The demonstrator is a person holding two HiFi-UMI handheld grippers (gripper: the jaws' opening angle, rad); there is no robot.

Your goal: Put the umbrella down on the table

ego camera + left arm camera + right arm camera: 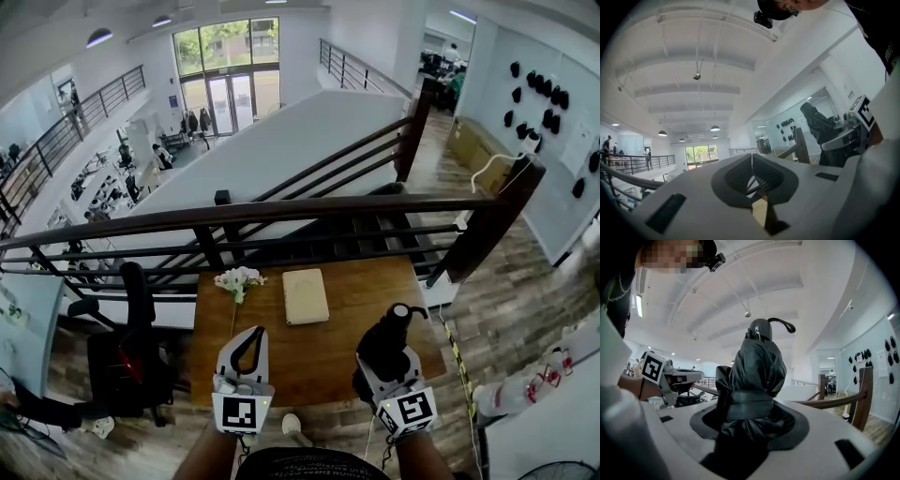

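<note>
A folded black umbrella (386, 342) with a strap round its middle and a curved handle on top stands upright in my right gripper (384, 364), which is shut on it above the near right part of the wooden table (356, 291). In the right gripper view the umbrella (754, 366) fills the space between the jaws. My left gripper (251, 334) hovers over the table's near left part, shut with nothing in it. In the left gripper view its tips (751, 161) meet, and the umbrella (815, 124) shows off to the right.
On the table lie a bunch of white flowers (237, 278) and a beige notebook (305, 295). A dark wooden stair railing (281, 211) runs behind the table. A black office chair (127, 356) stands to its left.
</note>
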